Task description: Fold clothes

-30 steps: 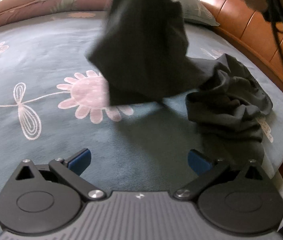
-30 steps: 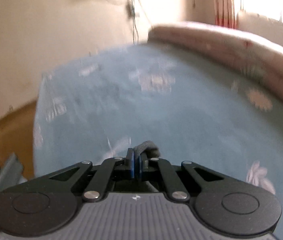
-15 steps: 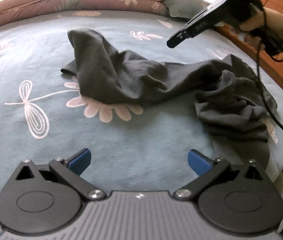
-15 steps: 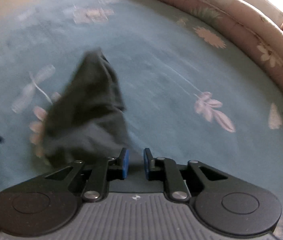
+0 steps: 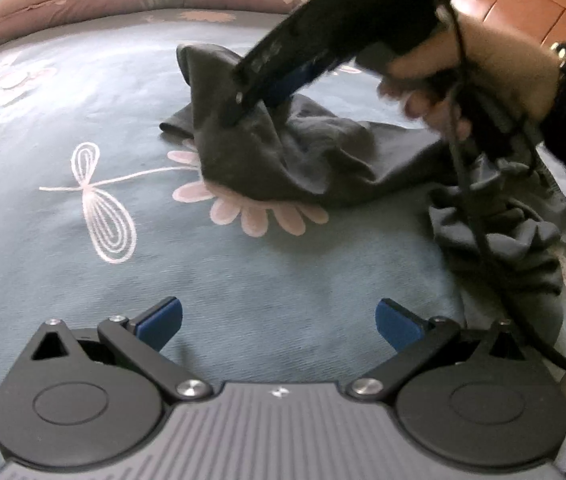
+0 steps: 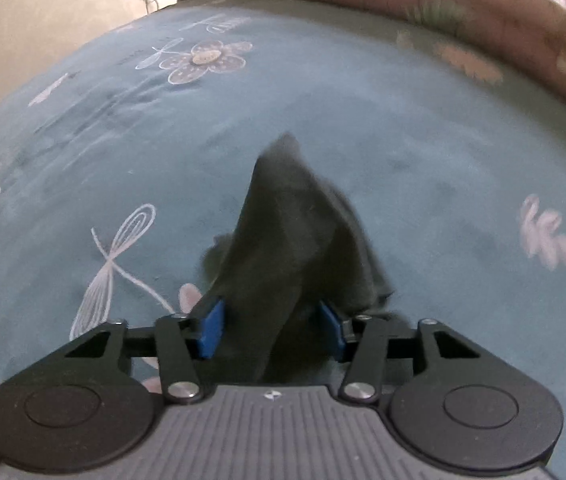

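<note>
Right gripper (image 6: 271, 328), dropped low over the bed (image 5: 283, 320), was spreading its fingers around the released dark garment (image 5: 283, 160); left gripper (image 5: 279, 320) fingers spread, empty; regrasp likely next.

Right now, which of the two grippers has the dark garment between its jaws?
The right gripper: its jaws are opening with the dark garment between them. The left gripper stands wide open over bare bedspread.

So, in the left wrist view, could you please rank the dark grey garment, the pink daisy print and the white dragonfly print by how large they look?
1. Dark grey garment, by far the largest.
2 and 3. Pink daisy print and white dragonfly print: unsure, as the garment covers part of the daisy.
</note>
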Demonstrator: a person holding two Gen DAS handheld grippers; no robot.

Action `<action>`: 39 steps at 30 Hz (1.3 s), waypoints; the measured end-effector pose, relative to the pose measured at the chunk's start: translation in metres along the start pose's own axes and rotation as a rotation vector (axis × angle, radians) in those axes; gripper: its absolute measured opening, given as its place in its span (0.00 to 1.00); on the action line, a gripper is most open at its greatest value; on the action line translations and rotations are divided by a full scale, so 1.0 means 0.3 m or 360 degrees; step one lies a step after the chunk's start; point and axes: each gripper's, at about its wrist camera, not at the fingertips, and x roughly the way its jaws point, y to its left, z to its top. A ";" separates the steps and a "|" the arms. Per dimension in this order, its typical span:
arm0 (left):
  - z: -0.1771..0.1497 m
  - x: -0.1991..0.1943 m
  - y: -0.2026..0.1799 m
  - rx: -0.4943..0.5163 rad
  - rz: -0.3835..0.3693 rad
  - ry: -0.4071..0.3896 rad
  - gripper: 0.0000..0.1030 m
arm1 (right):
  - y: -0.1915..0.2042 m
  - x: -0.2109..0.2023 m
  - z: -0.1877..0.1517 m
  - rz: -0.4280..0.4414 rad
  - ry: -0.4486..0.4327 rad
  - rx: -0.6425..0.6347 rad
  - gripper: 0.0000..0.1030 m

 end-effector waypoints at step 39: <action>0.294 0.339 0.178 -0.0582 -0.0481 -0.0247 0.99 | -0.277 -0.537 -0.442 -0.0278 -0.0396 0.0396 0.48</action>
